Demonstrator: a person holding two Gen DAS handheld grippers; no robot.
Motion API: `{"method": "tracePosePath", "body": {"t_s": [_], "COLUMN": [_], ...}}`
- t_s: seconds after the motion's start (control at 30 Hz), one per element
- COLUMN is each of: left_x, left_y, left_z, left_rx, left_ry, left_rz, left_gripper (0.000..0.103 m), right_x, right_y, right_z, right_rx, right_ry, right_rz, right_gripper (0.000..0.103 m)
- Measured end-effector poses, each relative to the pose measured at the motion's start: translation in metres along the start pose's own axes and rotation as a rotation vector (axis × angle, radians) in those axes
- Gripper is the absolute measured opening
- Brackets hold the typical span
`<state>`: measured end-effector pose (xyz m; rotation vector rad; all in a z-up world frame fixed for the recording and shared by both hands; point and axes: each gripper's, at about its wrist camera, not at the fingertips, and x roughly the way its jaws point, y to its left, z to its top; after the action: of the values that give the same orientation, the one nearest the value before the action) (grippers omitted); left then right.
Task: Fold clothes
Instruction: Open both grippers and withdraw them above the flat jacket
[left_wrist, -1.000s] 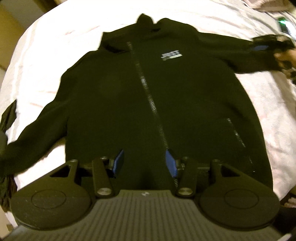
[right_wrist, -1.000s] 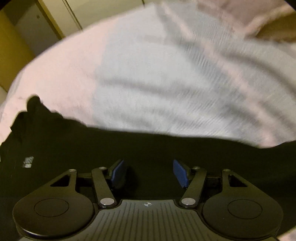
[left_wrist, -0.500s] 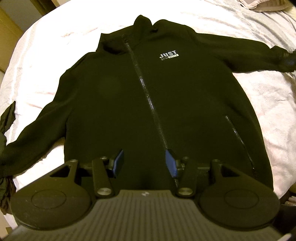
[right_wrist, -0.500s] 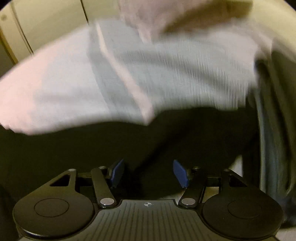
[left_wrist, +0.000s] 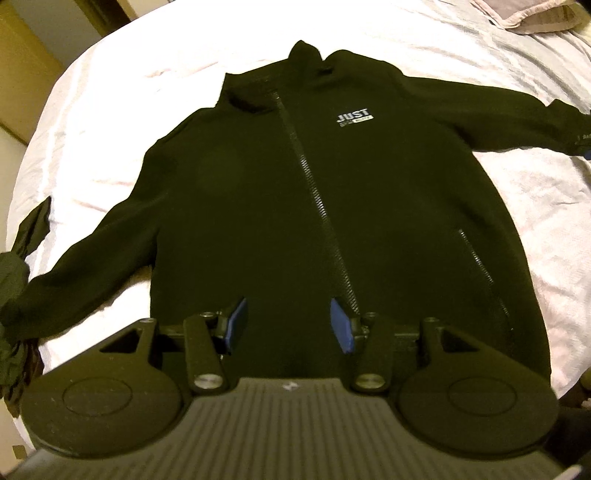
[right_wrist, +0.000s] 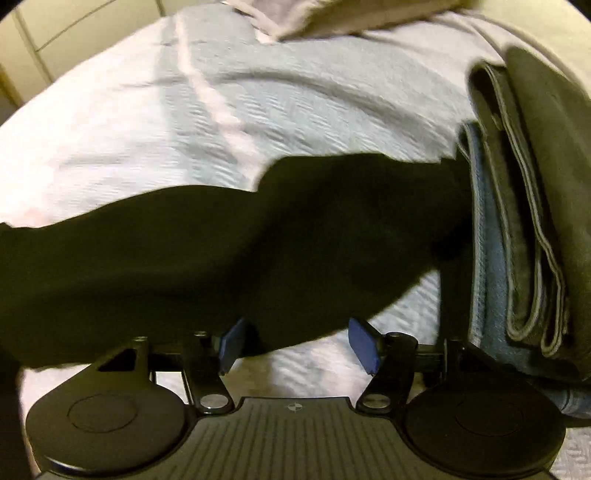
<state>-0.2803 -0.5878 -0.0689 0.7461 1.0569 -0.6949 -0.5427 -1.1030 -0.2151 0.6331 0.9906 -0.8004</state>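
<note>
A black zip-up jacket (left_wrist: 295, 206) with a white chest logo (left_wrist: 354, 119) lies face up, spread flat on the white bed sheet (left_wrist: 110, 110), both sleeves stretched out sideways. My left gripper (left_wrist: 290, 325) hovers over the hem just left of the zipper (left_wrist: 321, 206), open, with no fabric pinched between its blue pads. In the right wrist view the jacket's right sleeve (right_wrist: 221, 251) runs across the sheet. My right gripper (right_wrist: 299, 343) is over its lower edge near the cuff, jaws opening; the sleeve's edge lies between the pads without being pressed.
A stack of folded grey and blue clothes (right_wrist: 524, 221) sits at the right, touching the sleeve's cuff end. A pillow (left_wrist: 535, 14) lies at the bed's far right. Another dark garment (left_wrist: 18, 258) hangs off the left bed edge. Cupboard doors (right_wrist: 55, 37) stand behind.
The right wrist view has swept right along the sleeve to its cuff end, bringing the folded stack into view. The right sleeve now lies straighter. The left gripper has stayed put.
</note>
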Motion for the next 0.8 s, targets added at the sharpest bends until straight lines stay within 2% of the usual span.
{"method": "tracePosePath", "body": {"t_s": [0.2, 0.33, 0.43, 0.5, 0.6, 0.7, 0.8], "left_x": [-0.011, -0.022, -0.029, -0.033, -0.037, -0.037, -0.039], "left_y": [0.019, 0.043, 0.066, 0.083, 0.109, 0.142, 0.177], "left_z": [-0.009, -0.016, -0.026, -0.034, -0.049, -0.070, -0.095], "left_rx": [-0.030, -0.068, -0.090, -0.104, -0.098, -0.083, -0.070], "left_ry": [-0.042, -0.094, -0.141, -0.175, -0.206, -0.220, -0.244], "left_rz": [0.025, 0.031, 0.022, 0.009, -0.008, -0.046, -0.100], "left_gripper": [0.045, 0.048, 0.056, 0.071, 0.083, 0.090, 0.090], "right_x": [-0.037, -0.087, -0.132, -0.156, -0.190, -0.221, -0.257], "right_y": [0.020, 0.049, 0.078, 0.099, 0.139, 0.175, 0.219], "right_z": [-0.010, -0.026, -0.046, -0.062, -0.090, -0.116, -0.152], "right_rx": [-0.032, -0.068, -0.096, -0.105, -0.101, -0.093, -0.072], "right_ry": [0.032, 0.038, 0.022, 0.025, 0.015, -0.027, -0.100], "right_rz": [0.038, 0.113, 0.165, 0.187, 0.216, 0.223, 0.191], "right_gripper": [0.066, 0.074, 0.079, 0.083, 0.085, 0.086, 0.088]}}
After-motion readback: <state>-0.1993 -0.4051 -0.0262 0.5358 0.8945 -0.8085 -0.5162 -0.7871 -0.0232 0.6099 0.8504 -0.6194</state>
